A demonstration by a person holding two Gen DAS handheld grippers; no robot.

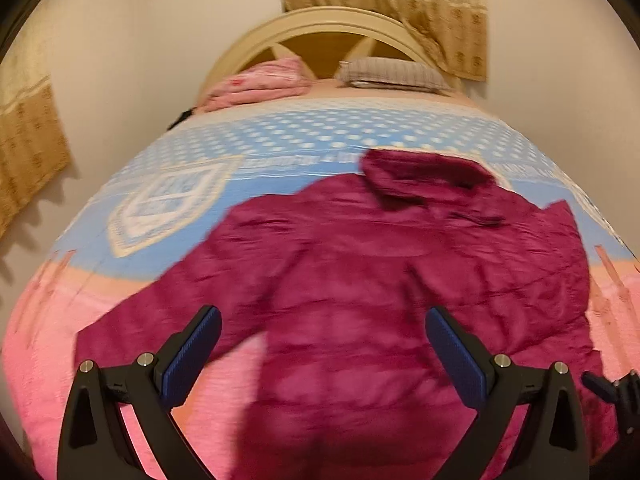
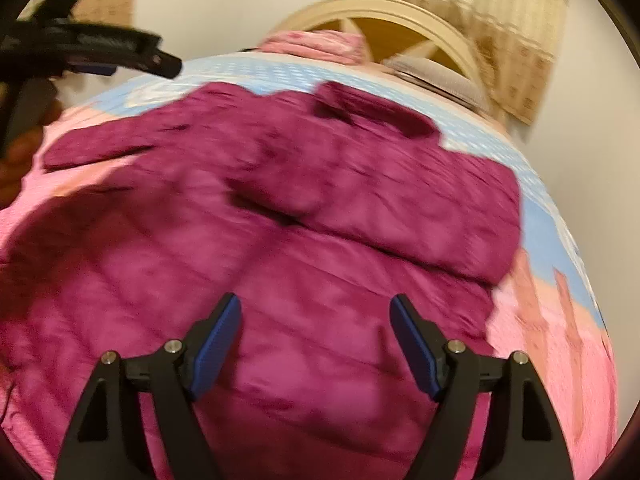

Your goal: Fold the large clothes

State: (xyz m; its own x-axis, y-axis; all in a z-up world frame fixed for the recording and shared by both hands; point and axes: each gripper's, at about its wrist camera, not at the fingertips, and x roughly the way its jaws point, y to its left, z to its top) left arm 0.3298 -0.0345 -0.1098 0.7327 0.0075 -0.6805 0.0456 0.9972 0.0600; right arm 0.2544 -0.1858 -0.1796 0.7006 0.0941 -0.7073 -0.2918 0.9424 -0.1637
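Note:
A large magenta quilted jacket (image 1: pixel 360 280) lies spread on the bed, hood (image 1: pixel 428 180) towards the headboard, one sleeve (image 1: pixel 160 320) stretched out to the left. My left gripper (image 1: pixel 322 316) is open and empty, hovering above the jacket's lower body. My right gripper (image 2: pixel 316 308) is open and empty above the jacket (image 2: pixel 280 220); its right sleeve is folded across the body (image 2: pixel 400 208). The left gripper also shows in the right wrist view at the upper left (image 2: pixel 120 50). A dark piece of the right gripper shows at the left wrist view's right edge (image 1: pixel 612 388).
The bed cover (image 1: pixel 280 140) is blue with white dots, turning pink (image 1: pixel 60 340) near me. A folded pink blanket (image 1: pixel 260 84) and a striped pillow (image 1: pixel 392 72) lie by the cream headboard (image 1: pixel 328 24). Curtains (image 1: pixel 440 8) hang behind, and a wall runs along the left.

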